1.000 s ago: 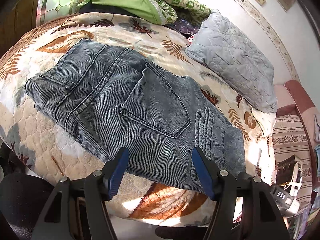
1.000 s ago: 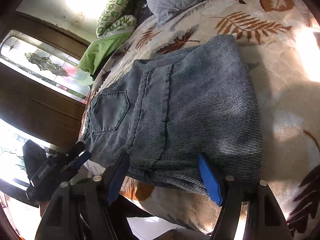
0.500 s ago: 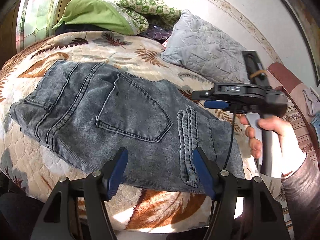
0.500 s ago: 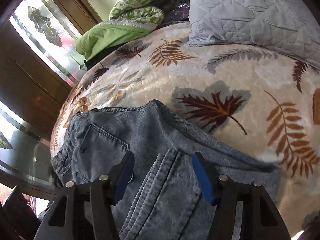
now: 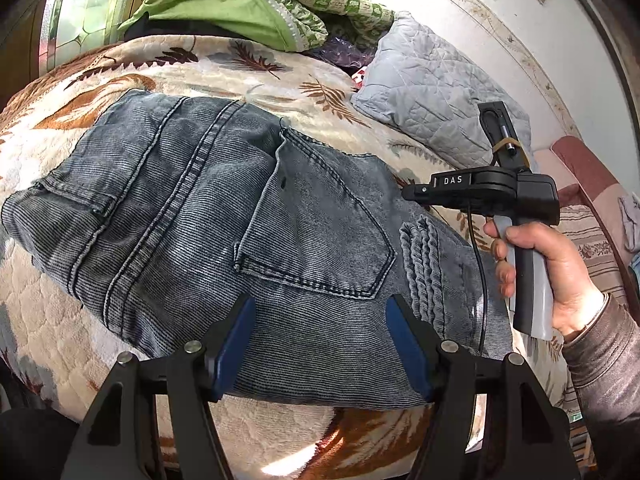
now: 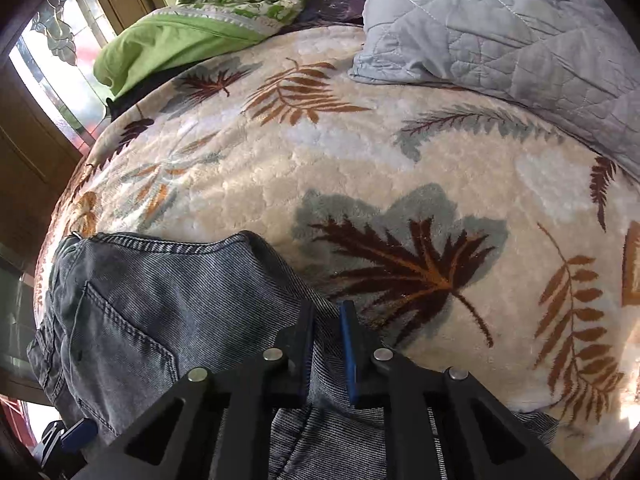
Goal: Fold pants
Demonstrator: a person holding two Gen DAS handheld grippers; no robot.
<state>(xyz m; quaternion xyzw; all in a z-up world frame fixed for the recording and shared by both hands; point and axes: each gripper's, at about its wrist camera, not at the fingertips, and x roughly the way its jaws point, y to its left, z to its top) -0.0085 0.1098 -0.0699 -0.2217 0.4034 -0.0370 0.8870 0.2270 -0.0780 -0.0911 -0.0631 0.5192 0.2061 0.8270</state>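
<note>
Currently the right gripper [image 6: 325, 350] is closing its fingers on the jeans' [image 5: 224, 216] far right edge, while the left gripper [image 5: 320, 344] hovers open above the near edge.

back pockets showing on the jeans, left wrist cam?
2. One back pocket faces up mid-jeans; a second pocket is only partly visible at the left edge. Others may be hidden underneath.
</note>
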